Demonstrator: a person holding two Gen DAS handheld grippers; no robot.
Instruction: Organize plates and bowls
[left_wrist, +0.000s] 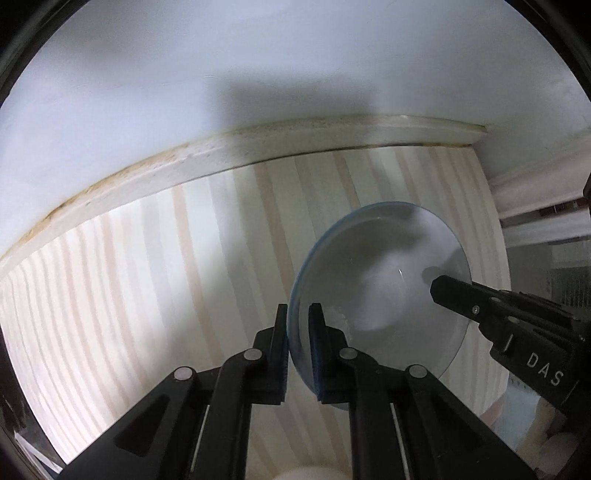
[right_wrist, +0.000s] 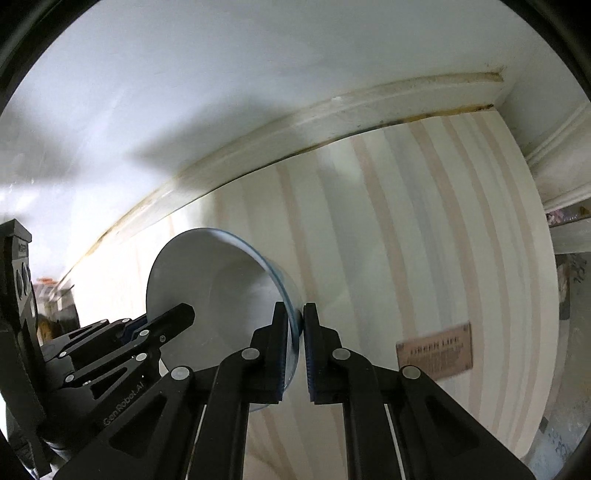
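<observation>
The left hand-held gripper is closed to a narrow gap on the rim of a pale bowl with a blue edge line; one finger lies against the outside of the wall, the other against the inside, and both pads touch the rim. In the right wrist view the right hand-held gripper is likewise pinched narrow on the rim of the same bowl, on the side across from the left one, with the blue edge caught between its pads.

In the left wrist view the right hand-held gripper reaches in from the right, its black finger lying over the far rim. In the right wrist view the left hand-held gripper comes in from the left and meets the bowl's near rim.

The bowl hangs between the two, tilted steeply on edge rather than level. Its mouth faces the left wrist camera, so the hollow inside shows there as a wide oval. Whether it touches the table I cannot tell; it is over the striped, pale wood top. Beyond the bowl the table's far edge meets a cream skirting board below a white wall. To the right of the bowl, in the right wrist view, a small brown label lies flat on the table.
</observation>
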